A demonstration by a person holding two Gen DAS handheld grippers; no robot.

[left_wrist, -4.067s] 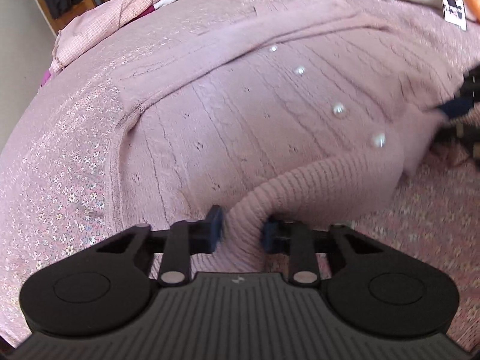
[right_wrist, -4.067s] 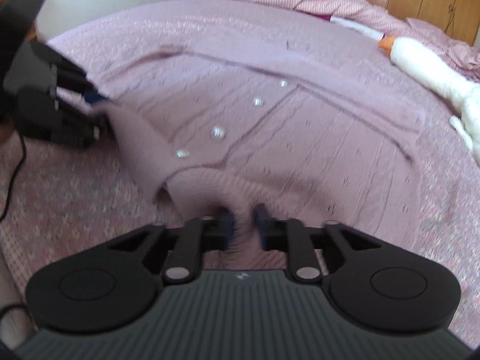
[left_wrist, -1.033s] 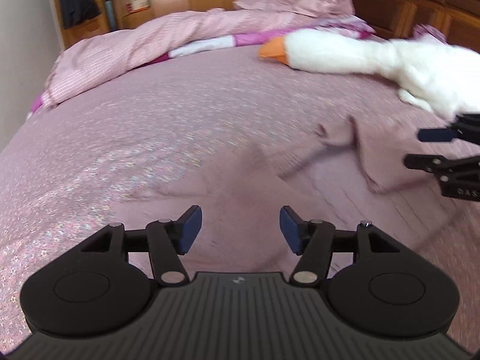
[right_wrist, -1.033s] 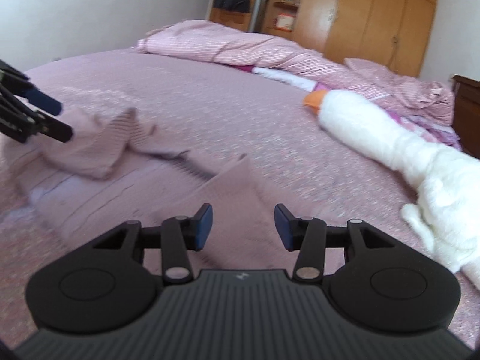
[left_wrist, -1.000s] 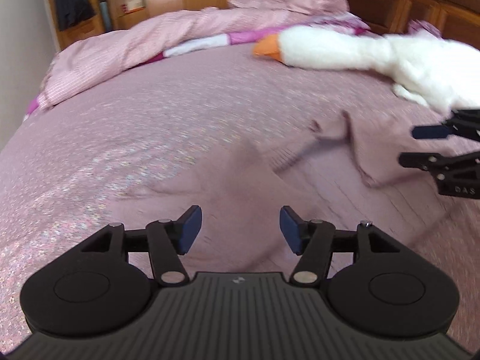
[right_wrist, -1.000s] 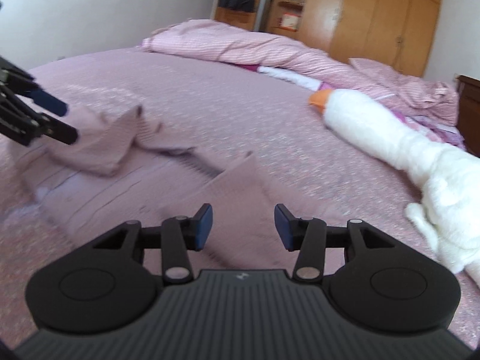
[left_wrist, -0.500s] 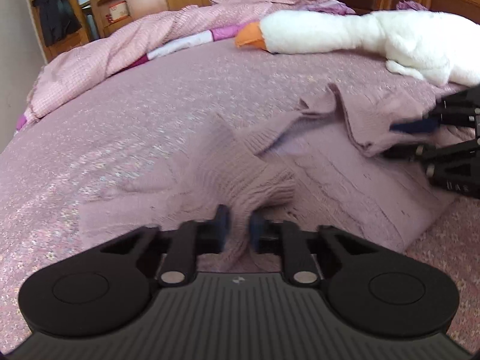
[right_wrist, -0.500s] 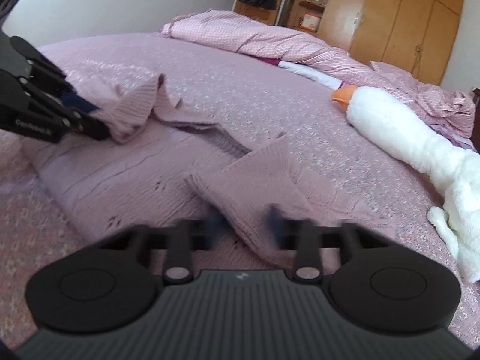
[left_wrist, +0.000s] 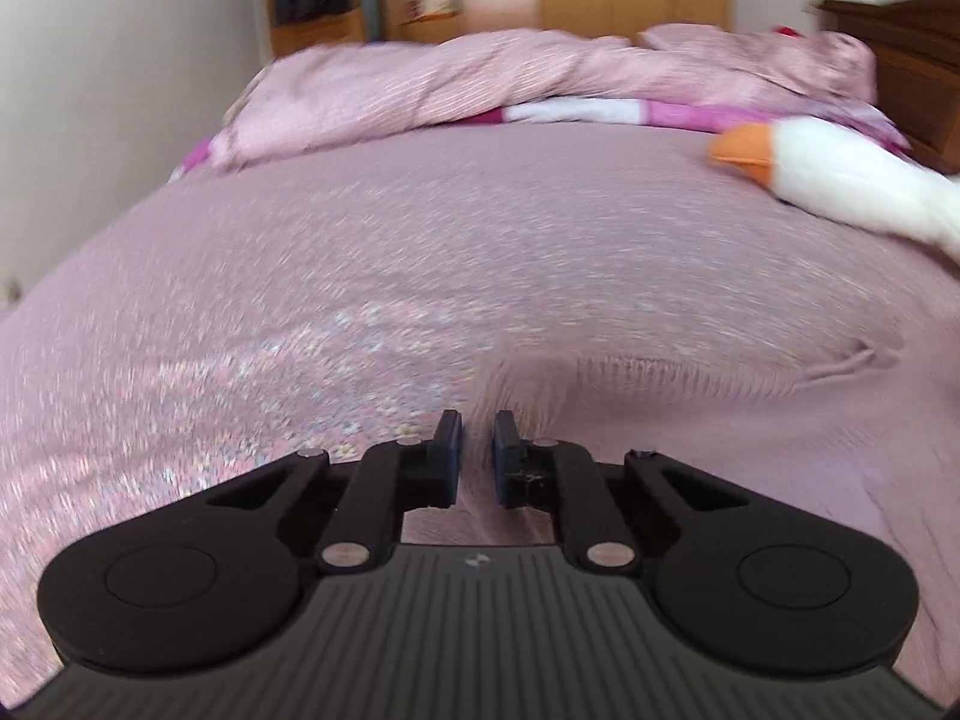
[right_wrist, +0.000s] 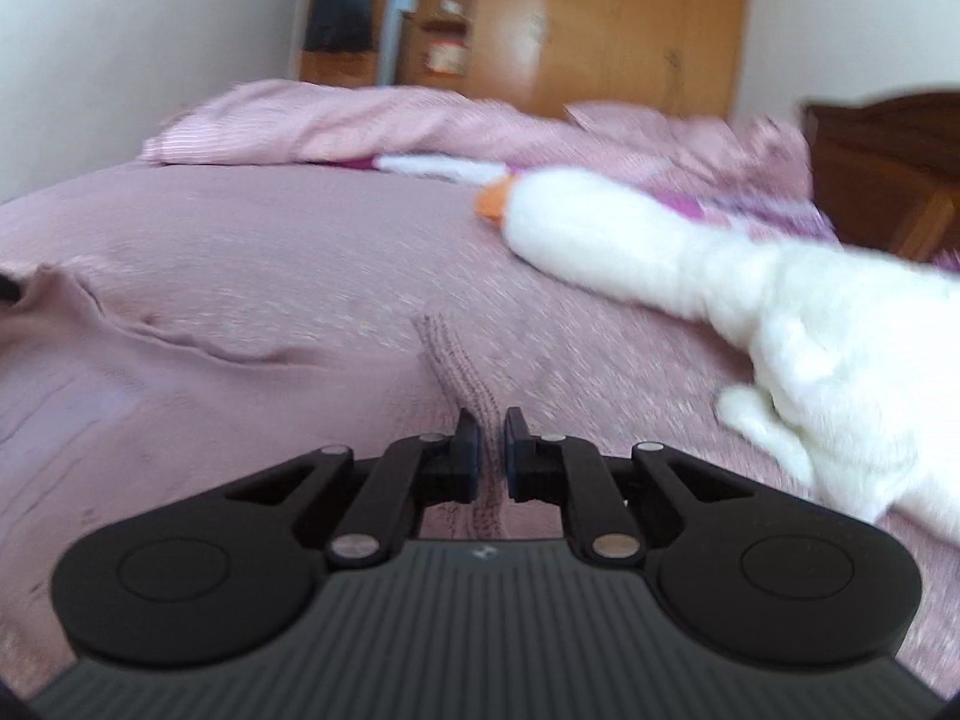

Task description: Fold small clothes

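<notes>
Two tools, left tool and right tool, pinch ribbed mauve knit cardigan.

Mauve knit cardigan, partly folded on bed, ribbed sleeve ends pinched w/ both grippers

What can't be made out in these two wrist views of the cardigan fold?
- Left wrist view: motion blur smears the cardigan; its buttons and knit cannot be seen.
- The left gripper body hides the cloth beneath it.
- Right wrist view: the cardigan's left part is cut off by the frame edge.
- The plush goose is blurred and runs off the right edge.
- The right gripper body hides the gripped cloth's near end.
</notes>
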